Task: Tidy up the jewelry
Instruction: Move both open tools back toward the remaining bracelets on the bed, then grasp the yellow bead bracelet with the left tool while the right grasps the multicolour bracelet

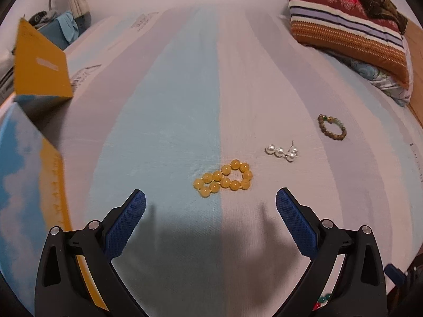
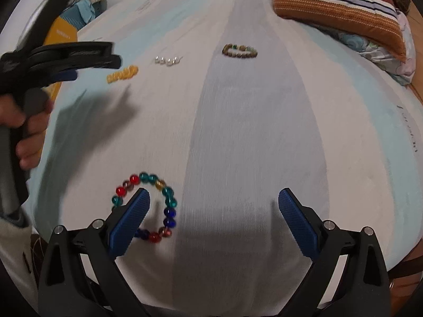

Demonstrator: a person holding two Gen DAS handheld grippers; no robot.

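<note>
Your left hand-held gripper (image 1: pixel 210 198) hangs with its jaws spread wide and empty, their blue pads (image 1: pixel 127 224) cross-hatched like a rasp, above a bed (image 1: pixel 185 92) whose woven sheet runs in broad pale blue, grey and pinkish bands. Just ahead of those pads lies the yellow bead bracelet (image 1: pixel 224 178), a strand of smooth translucent spheres folded into a loose figure of eight. Beyond it to the right rest the pearl earrings (image 1: pixel 283 152), glossy white globes on thin metal posts, and farther right the brown bead bracelet (image 1: pixel 331 127), a small ring of matte wood-like beads with a few green ones. An open cardboard box (image 1: pixel 39 68), mustard yellow inside and printed with sky and clouds outside, stands at the left edge. Striped folded bedding (image 1: pixel 349 34) is stacked at the far right. Your right hand-held gripper (image 2: pixel 214 200) is likewise wide apart and holds nothing; its left pad overlaps the multicoloured glass bead bracelet (image 2: pixel 169 206), a round loop of shiny red, teal, blue and amber beads lying flat on the sheet.
</note>
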